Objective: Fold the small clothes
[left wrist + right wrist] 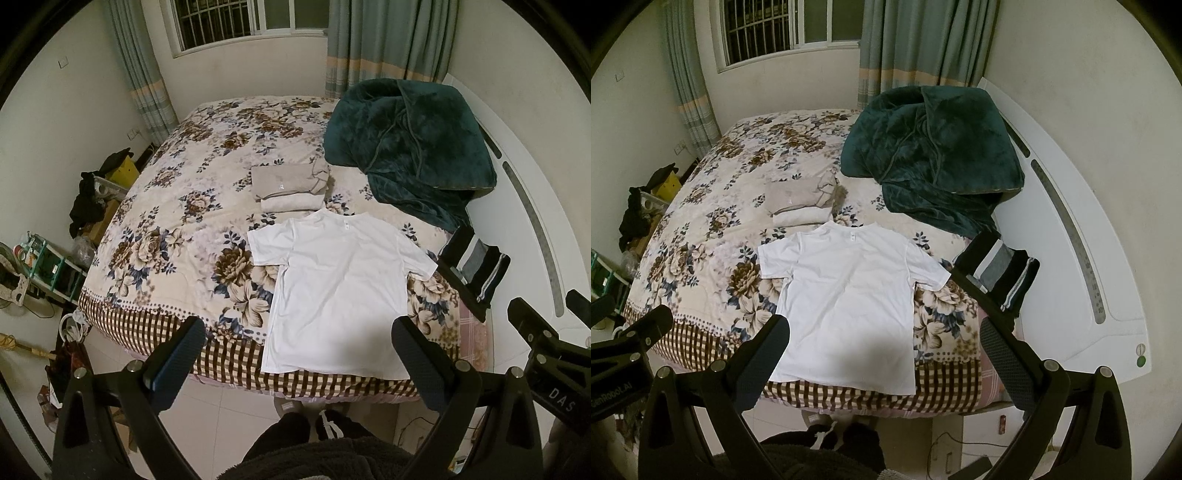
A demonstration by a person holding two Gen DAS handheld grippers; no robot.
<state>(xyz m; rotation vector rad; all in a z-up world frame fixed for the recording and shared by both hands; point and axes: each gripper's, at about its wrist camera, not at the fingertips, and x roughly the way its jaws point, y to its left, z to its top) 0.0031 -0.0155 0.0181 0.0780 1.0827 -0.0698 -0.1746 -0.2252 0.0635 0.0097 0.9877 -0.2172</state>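
Left wrist view gives me the white T-shirt (pixel 341 291) spread flat near the foot of the floral bedspread (pixel 177 236), its hem at the checked border. My left gripper (pixel 299 356) hangs above that edge with its jaws spread wide, holding nothing. Just beyond the collar sits a stack of folded beige clothes (pixel 290 186); I think two or three pieces, the layers blur together. A dark green blanket (pixel 410 147) is heaped by the headboard. From the right wrist, my right gripper (pixel 884 354) is likewise spread and empty. The dark striped garments (pixel 1008 278) at the bed's edge are partly hidden behind a black bracket.
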